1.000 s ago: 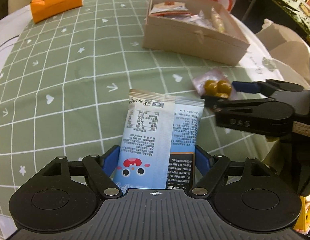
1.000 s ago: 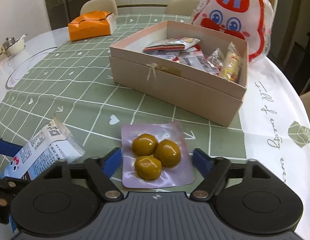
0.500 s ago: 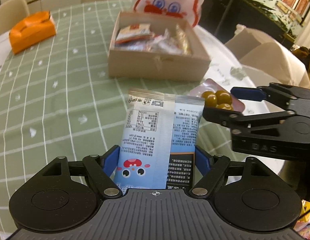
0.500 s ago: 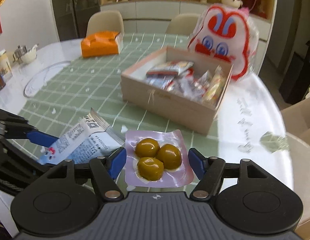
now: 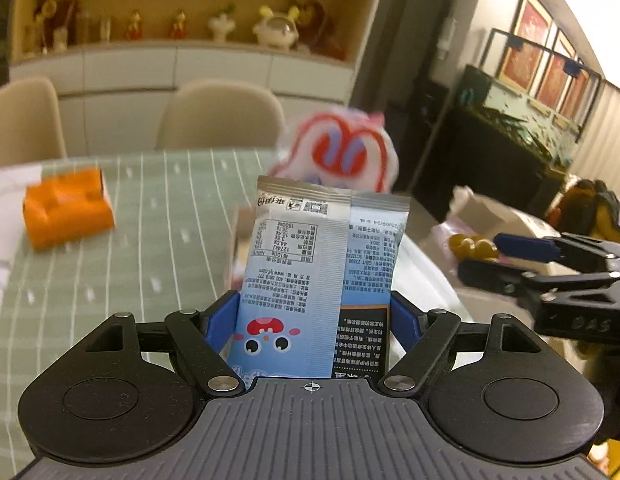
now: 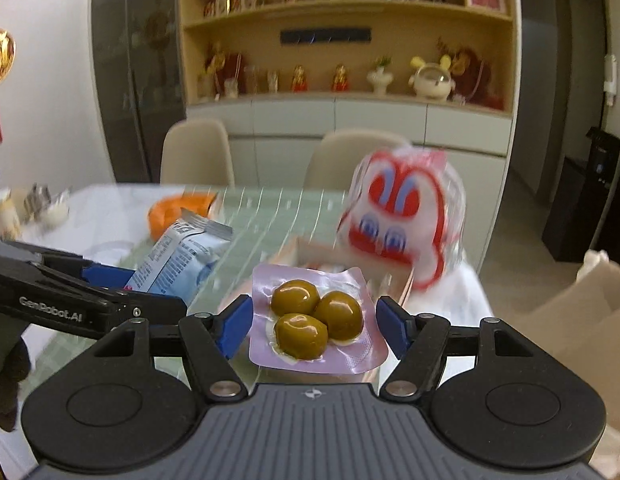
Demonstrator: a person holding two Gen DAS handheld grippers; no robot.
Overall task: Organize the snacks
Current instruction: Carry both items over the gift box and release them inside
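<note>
Dining room, shelves of figurines behind a green checked table (image 5: 158, 216): you hold both snacks aloft above it. At left, an orange box (image 5: 66, 208) sits on the cloth. Your left gripper (image 5: 313, 316) clamps a blue snack packet (image 5: 310, 272), its long axis running straight out along the fingers. Your right gripper (image 6: 311, 320) pinches a pink pack of three olives (image 6: 315, 318), lying flat between its pads. Ahead and below, blurred, the beige box (image 6: 310, 252) waits before a rabbit-face bag (image 6: 401, 224). It appears nearer your right gripper, so the olives likely drop first.
</note>
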